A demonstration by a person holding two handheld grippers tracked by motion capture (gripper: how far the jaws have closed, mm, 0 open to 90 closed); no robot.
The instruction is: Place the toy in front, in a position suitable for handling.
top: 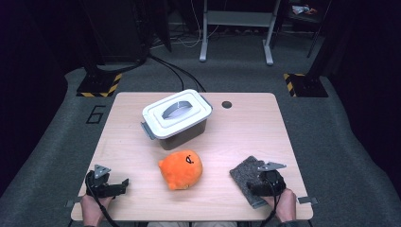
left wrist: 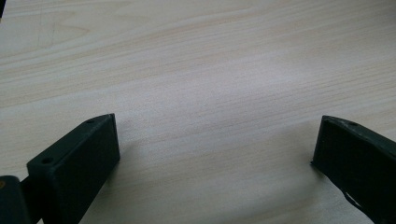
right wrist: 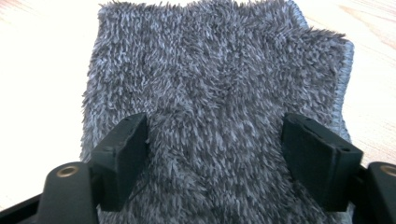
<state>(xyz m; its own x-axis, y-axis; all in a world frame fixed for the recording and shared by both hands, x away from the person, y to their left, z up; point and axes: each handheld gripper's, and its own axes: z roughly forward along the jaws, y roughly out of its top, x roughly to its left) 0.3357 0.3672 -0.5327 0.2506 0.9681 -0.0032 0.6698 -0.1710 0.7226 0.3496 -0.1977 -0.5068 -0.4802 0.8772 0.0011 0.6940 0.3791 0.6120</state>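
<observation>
A grey fuzzy cloth (top: 243, 172) lies flat at the table's front right. My right gripper (top: 259, 184) rests on its near part. In the right gripper view the cloth (right wrist: 210, 60) spreads away from me, and the right gripper (right wrist: 215, 122) has its two black jaws set down into the pile with a wide strip of cloth between them, standing apart. At the front left my left gripper (top: 124, 182) points right across the table. In the left gripper view the left gripper (left wrist: 217, 122) is wide open over bare wood with nothing between its jaws.
An orange plush toy (top: 181, 169) sits between the two grippers near the front. Behind it stands a grey box with a white latched lid (top: 177, 116). The wooden table (top: 246, 127) has a small dark hole (top: 226, 104) at the back. Dark floor and cables surround it.
</observation>
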